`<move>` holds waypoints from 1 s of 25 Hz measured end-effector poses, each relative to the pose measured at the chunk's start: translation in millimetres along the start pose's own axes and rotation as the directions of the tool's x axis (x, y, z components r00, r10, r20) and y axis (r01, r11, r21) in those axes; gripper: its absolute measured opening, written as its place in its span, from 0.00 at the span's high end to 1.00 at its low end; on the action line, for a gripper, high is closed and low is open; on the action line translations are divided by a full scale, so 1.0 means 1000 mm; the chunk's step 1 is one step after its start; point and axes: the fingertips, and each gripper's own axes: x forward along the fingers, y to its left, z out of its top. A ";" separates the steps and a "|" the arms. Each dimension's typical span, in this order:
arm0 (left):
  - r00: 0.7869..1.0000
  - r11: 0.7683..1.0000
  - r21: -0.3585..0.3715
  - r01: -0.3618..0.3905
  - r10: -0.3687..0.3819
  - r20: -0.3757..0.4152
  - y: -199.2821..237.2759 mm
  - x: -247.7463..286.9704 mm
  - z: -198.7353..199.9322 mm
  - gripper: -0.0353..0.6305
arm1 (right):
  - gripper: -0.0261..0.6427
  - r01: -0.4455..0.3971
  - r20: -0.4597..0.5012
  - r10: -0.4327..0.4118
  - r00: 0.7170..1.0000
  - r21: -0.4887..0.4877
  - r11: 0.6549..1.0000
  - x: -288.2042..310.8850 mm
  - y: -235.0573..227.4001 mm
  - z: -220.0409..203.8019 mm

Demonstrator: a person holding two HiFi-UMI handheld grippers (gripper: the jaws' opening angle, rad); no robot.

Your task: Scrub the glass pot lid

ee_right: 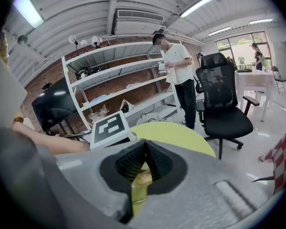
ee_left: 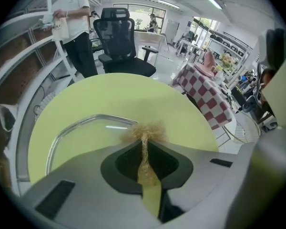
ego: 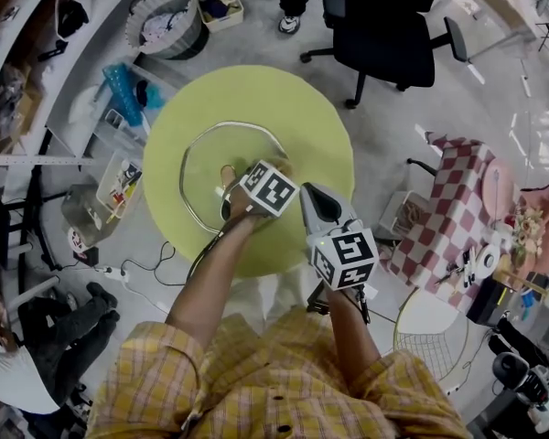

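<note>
Glass pot lid (ego: 210,158) lies flat, left of centre on the round yellow-green surface (ego: 288,99). We see the left gripper (ego: 229,188), jaws clamped on a golden scrubber (ee_left: 145,131), at the lid's near-right rim. The right gripper (ego: 308,193) hovers beside it, jaws closed on nothing we can make out. We judge scrubbing under way, most of the lid left.

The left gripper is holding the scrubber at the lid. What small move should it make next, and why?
Probably sweep the left gripper a little leftward across the glass lid. Its jaws are shut on the tan fibre scrubber, whose tuft sits at the lid's right edge, so most of the glass lies to that side. The lid rests flat on the green table.
</note>
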 end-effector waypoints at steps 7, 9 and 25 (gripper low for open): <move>0.998 0.977 -0.215 -0.008 0.021 0.057 0.004 -0.017 -0.007 0.89 | 0.96 0.004 -0.011 -0.004 1.000 -0.004 1.000 -0.004 0.001 -0.004; 0.996 0.967 -0.252 -0.033 0.052 0.069 0.009 -0.024 -0.009 0.89 | 0.96 0.005 -0.015 -0.005 1.000 -0.004 1.000 -0.006 0.001 -0.006; 0.967 0.921 -0.389 0.013 0.088 0.240 -0.011 -0.032 -0.029 0.89 | 0.96 -0.005 -0.034 0.004 0.999 -0.018 1.000 -0.012 0.011 -0.014</move>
